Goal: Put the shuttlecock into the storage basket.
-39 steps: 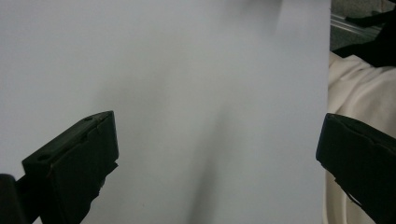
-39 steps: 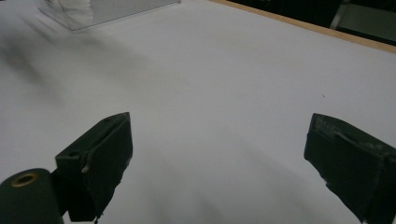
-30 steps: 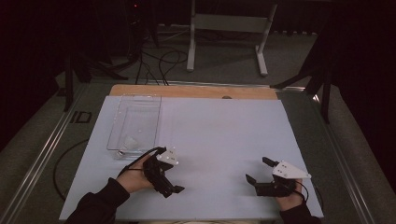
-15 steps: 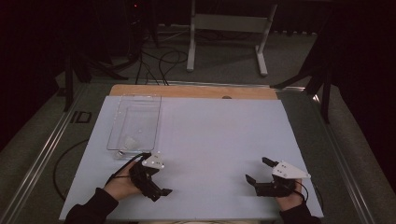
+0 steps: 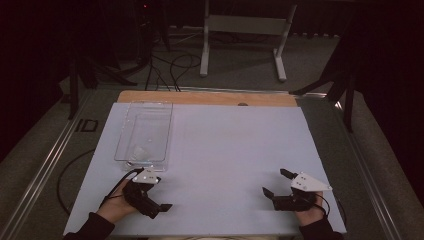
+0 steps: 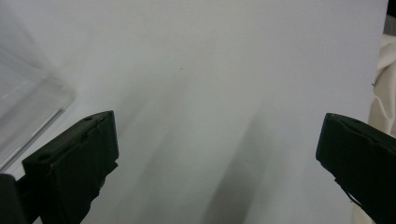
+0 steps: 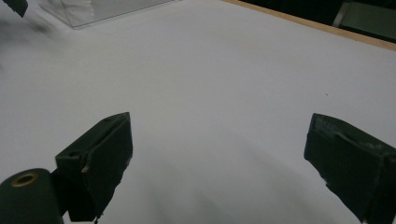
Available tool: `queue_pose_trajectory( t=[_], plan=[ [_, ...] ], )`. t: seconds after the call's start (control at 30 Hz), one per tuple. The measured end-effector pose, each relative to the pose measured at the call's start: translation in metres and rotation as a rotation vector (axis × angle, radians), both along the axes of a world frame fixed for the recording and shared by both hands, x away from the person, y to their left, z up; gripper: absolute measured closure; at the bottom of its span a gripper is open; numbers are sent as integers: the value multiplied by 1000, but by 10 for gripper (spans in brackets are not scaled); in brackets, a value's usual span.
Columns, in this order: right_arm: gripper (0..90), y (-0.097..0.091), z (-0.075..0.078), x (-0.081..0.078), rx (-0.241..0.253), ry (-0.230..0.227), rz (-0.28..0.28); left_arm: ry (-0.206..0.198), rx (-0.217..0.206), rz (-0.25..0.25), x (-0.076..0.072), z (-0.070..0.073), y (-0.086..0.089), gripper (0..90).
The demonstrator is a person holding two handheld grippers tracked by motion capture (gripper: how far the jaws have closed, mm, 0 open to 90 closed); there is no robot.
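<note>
A clear plastic tray lies at the left of the white tabletop, with a small pale crumpled piece near its front end. My left gripper rests just in front of the tray near the table's front edge, open with nothing between its jaws. In the left gripper view the left gripper faces bare tabletop, and the tray's corner sits at the left. My right gripper rests at the front right, open and holding nothing. Past the right gripper lies bare table, with the tray far off.
A wooden strip edges the table's far side. Beyond it on the dark floor are a white stand and cables. A metal rail runs along the table's left. Pale cloth shows past the table's edge.
My left gripper has drawn back toward the person and to the left, ending nearer the front edge. The right gripper has stayed put.
</note>
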State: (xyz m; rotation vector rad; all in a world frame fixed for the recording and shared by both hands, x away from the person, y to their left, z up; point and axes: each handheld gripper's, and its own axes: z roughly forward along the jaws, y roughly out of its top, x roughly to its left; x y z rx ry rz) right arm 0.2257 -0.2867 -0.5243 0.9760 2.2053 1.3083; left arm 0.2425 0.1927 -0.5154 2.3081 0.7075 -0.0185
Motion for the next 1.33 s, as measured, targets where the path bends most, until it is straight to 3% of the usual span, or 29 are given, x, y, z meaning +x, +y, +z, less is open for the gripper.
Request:
queue_pose_trajectory(
  t=[0.1,0.3,0.4,0.53,0.87,1.0,1.33],
  plan=[
    [80,0,0,0,-1,1,0,3,-20,28,-1,-2,8,0],
    [81,0,-1,0,0,2,3,-57,-74,92,-3,-7,19,0],
    [81,1,-1,0,0,5,3,-67,-82,119,-4,-9,22,0],
    [80,0,-1,0,-2,7,3,-82,-81,130,-5,-11,24,0],
    [80,0,-2,0,-6,10,9,-112,-135,183,-7,-18,25,0],
    [81,-1,-3,0,-3,10,11,-115,-148,163,-6,-21,26,0],
    [81,0,-3,0,-1,10,13,-127,-152,175,-6,-22,26,0]
  ],
)
